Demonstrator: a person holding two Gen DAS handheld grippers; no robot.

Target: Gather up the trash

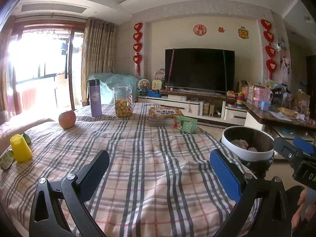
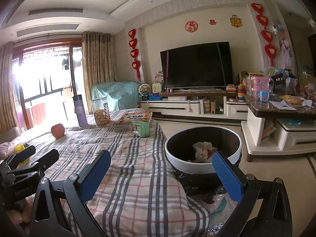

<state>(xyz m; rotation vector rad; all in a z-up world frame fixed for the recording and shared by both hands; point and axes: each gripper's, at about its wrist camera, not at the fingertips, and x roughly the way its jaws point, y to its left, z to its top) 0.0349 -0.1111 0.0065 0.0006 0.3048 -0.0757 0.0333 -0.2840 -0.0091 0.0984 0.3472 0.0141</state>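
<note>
Trash, crumpled paper and wrappers, lay inside a round white-rimmed bin lined with a black bag, standing on the floor just beside the right edge of a surface covered in a plaid cloth. On that cloth stood a purple bottle and a clear jar of biscuits side by side, with an apple nearer the bright balcony doors, a yellow block, a stack of books and a green carton. Across the room a dark television hung above a white cabinet. The left gripper hovered over the cloth, jaws wide and empty; the right gripper was likewise spread, holding nothing.
</note>
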